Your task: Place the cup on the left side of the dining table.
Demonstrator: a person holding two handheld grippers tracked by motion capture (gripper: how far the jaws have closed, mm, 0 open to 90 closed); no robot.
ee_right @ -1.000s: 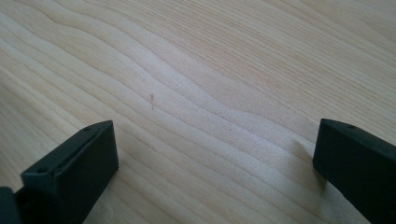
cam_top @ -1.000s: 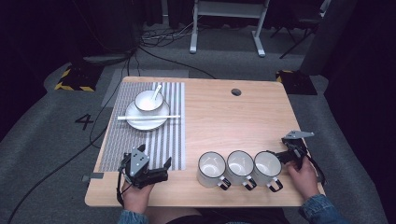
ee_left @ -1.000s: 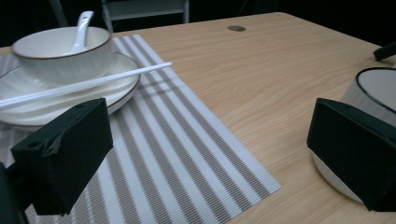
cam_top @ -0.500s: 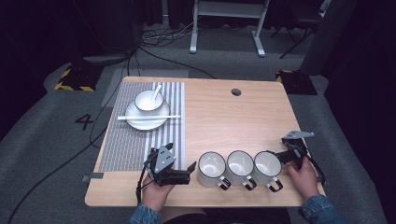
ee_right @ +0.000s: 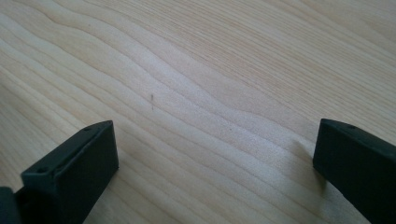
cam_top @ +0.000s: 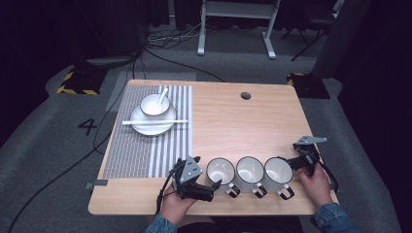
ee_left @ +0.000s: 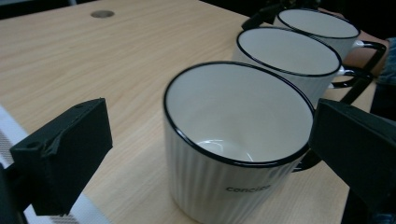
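Three white ribbed mugs with black rims and black handles stand in a row near the table's front edge: left mug [cam_top: 219, 171], middle mug [cam_top: 249, 170], right mug [cam_top: 278, 171]. My left gripper [cam_top: 206, 174] is open, with one jaw on each side of the left mug [ee_left: 233, 121] and a gap on both sides. Behind it in the left gripper view stand the middle mug [ee_left: 289, 56] and the right mug [ee_left: 322, 25]. My right gripper [cam_top: 290, 164] rests just right of the right mug. It is open over bare wood [ee_right: 215, 158] with nothing between its jaws.
A grey striped placemat [cam_top: 145, 155] covers the table's left part. On it a white plate [cam_top: 145, 128] carries a bowl [cam_top: 154, 104] with a spoon and a white chopstick [cam_top: 154, 122]. A cable hole [cam_top: 246, 95] lies at the back. The front edge runs close under the mugs.
My left gripper has moved right from the placemat's front corner up to the left mug and now straddles it. The right gripper and the mugs have stayed put.
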